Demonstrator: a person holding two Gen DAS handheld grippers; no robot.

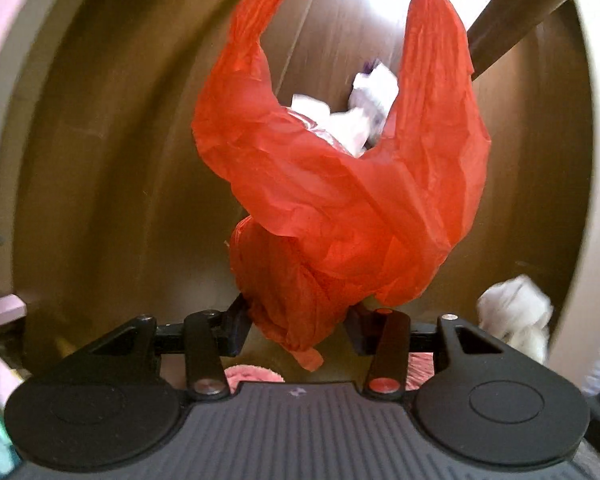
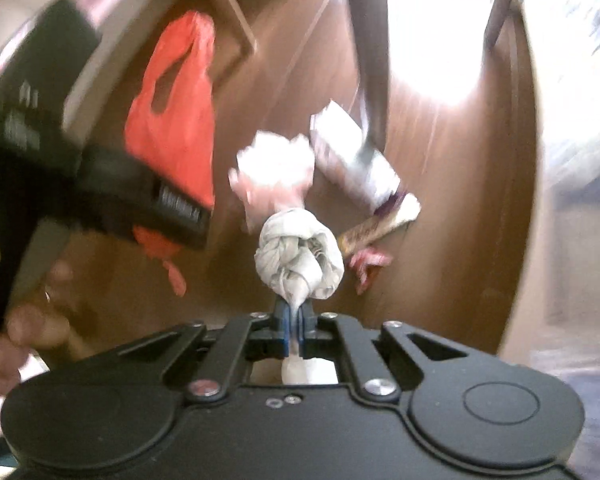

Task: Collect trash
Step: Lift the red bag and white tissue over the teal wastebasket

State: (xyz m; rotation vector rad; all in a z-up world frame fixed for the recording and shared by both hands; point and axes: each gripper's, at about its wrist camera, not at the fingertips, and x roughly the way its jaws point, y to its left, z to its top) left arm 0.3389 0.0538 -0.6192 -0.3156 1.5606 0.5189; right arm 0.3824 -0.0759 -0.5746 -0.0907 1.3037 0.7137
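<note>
A red plastic bag (image 1: 340, 184) hangs from my left gripper (image 1: 300, 320), which is shut on its bunched lower part; the bag's handles dangle toward the brown floor. Seen from the right wrist view, the same red bag (image 2: 176, 120) hangs at upper left under the left gripper's black body (image 2: 100, 184). My right gripper (image 2: 296, 316) is shut on a crumpled grey-white wad of paper (image 2: 300, 256), lifted above the floor. White crumpled paper (image 2: 276, 164), a white and purple box (image 2: 356, 156), a wrapper (image 2: 376, 228) and pink scraps (image 2: 368, 264) lie on the floor below.
Brown wood-look floor (image 1: 120, 160) lies beneath. Dark furniture legs (image 2: 368, 60) rise near the litter. A white crumpled wad (image 1: 516, 308) shows at right in the left wrist view, with white and purple litter (image 1: 372, 96) beyond the bag. A person's hand (image 2: 16, 320) holds the left gripper.
</note>
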